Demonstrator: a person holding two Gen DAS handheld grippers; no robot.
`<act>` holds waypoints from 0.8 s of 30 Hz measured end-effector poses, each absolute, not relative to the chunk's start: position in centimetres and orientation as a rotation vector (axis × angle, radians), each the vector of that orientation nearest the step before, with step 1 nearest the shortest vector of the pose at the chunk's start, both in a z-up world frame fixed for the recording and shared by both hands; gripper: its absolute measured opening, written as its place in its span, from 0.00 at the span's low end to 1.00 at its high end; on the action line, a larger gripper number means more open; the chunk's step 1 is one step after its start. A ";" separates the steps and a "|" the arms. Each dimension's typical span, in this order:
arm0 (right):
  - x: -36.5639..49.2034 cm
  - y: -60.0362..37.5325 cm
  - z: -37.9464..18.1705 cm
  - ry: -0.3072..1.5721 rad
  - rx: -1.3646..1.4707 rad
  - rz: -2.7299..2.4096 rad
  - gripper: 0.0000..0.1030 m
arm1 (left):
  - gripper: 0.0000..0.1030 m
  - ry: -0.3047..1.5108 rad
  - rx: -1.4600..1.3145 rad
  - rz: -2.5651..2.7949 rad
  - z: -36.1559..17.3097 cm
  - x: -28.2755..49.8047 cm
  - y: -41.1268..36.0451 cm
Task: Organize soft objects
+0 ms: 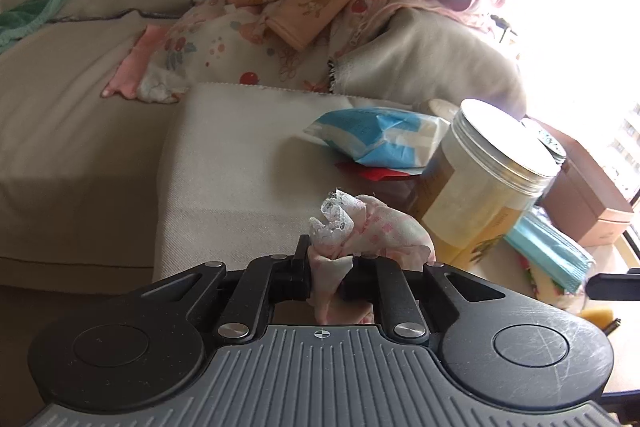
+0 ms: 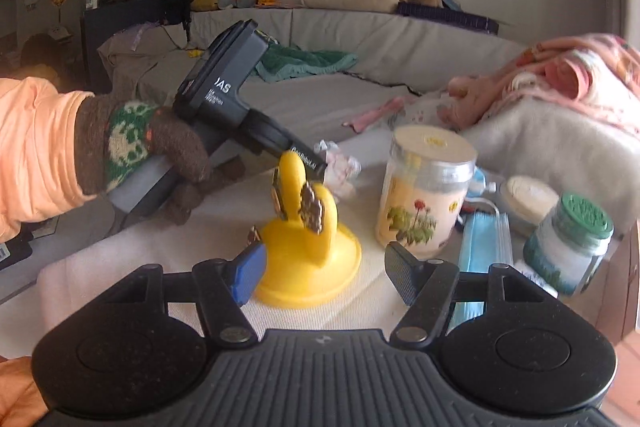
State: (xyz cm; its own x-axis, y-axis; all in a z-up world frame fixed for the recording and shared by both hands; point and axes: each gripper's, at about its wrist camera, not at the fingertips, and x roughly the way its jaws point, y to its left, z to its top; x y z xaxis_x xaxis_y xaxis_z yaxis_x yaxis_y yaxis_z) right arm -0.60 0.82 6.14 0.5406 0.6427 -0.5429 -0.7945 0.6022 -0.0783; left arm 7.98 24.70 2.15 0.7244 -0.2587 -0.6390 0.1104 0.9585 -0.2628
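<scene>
**Q:** State the condition of each tool as seen from its own camera.

**A:** My left gripper (image 1: pixel 330 259) is clamped on a small crumpled cloth (image 1: pixel 360 231), pink-patterned with a lace edge; the cloth bunches up between the jaws and spills out in front of them and below them. My right gripper (image 2: pixel 320 277) stands apart with nothing between its pads; a yellow rabbit-shaped holder (image 2: pixel 308 251) sits just beyond the gap, on the cloth-covered table (image 2: pixel 120 267).

**Q:** What does the left wrist view give that the right does not?

**A:** It shows the grip itself at close range; it also shows a blue and white soft pack (image 1: pixel 380 139) lying on the table behind the cloth, with a red item under it, and a silver-lidded jar (image 1: pixel 488 179) to the right; a heap of pink and floral garments (image 1: pixel 320 19) lies on the beige sofa (image 1: pixel 80 87) beyond.

**Q:** And the right wrist view?

**A:** It shows my left gripper from outside, held in my gloved left hand (image 2: pixel 160 155), brown knit with a green and cream pattern, an orange sleeve behind it; the crumpled cloth appears at its tip, just above the table near the holder. It also shows a flower-printed jar (image 2: pixel 424 195), a green-capped jar (image 2: pixel 568 243), a stack of blue face masks (image 2: pixel 484 247), and a green blanket (image 2: pixel 304 63) on the sofa; the blanket reaches the left wrist view only as a sliver at the frame edge.
</scene>
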 end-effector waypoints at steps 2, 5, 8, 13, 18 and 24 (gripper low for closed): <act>0.0 2.0 5.9 0.516 -0.360 0.887 0.51 | 0.14 0.725 -0.232 -0.205 2.3 7.3 24.9; 1.3 3.2 5.7 0.558 -0.355 0.890 0.27 | 0.13 0.699 -0.231 -0.197 3.1 6.5 25.3; 2.6 3.9 6.5 0.577 -0.336 0.894 0.17 | 0.12 0.652 -0.252 -0.173 4.8 6.3 26.1; 3.6 3.9 12.1 0.513 -0.307 0.936 0.13 | 0.11 0.547 -0.234 -0.109 10.7 6.1 26.9; 5.5 1.2 20.9 0.406 -0.175 0.913 0.12 | 0.11 0.447 -0.222 -0.096 17.4 6.9 26.0; 7.0 -4.1 27.2 0.313 -0.115 0.766 0.12 | 0.11 0.420 -0.208 -0.137 21.2 9.2 21.8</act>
